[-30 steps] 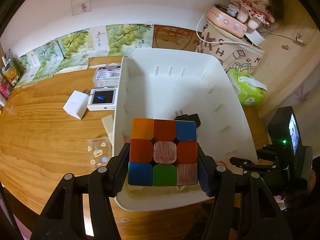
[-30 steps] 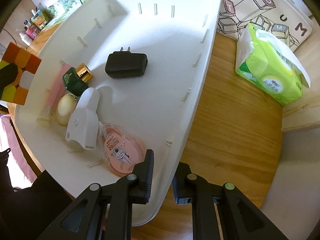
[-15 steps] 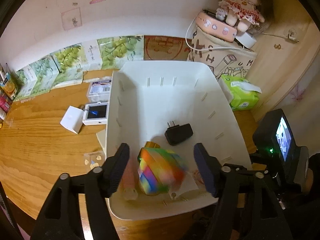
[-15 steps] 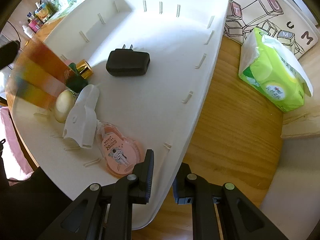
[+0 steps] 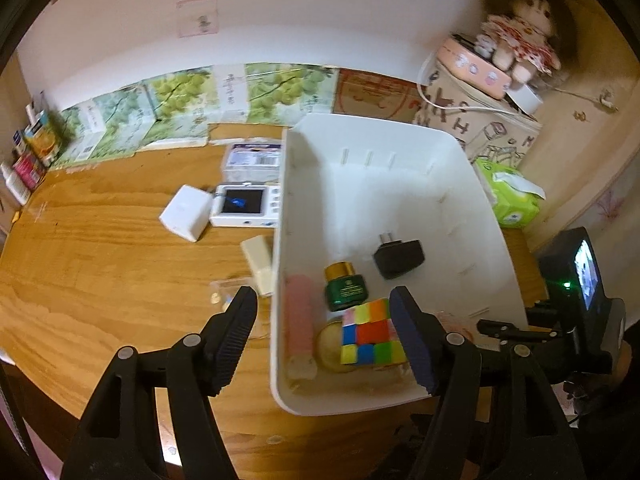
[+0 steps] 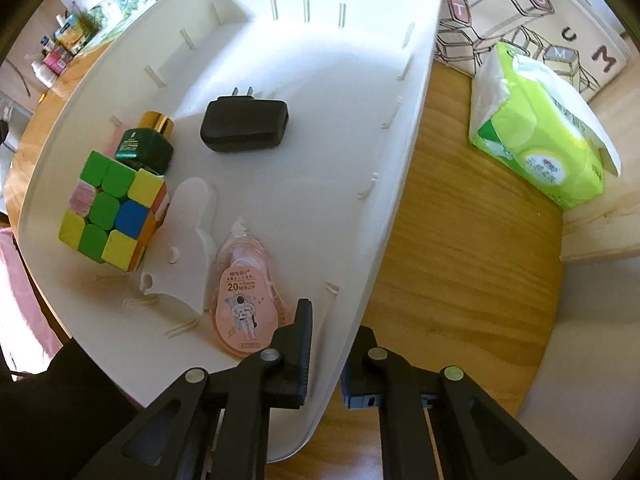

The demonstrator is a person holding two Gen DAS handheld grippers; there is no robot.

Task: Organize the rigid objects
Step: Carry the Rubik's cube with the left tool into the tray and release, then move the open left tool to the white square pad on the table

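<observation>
The left gripper hangs released above the bin, its jaws wide with nothing between them. The cube lies inside the bin, against the green bottle. The right gripper is clenched on the bin's wall.

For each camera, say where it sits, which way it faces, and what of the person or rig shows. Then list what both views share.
Left wrist: sits on the left tool, looking obliquely down over the wooden table and white bin; its open fingers show, with the other rig at right.
Right wrist: sits on the right tool, looking straight down, shut on the bin's wall; a dark sleeve shows.
Shared: bin, puzzle cube, green bottle, black charger, tissue pack.
</observation>
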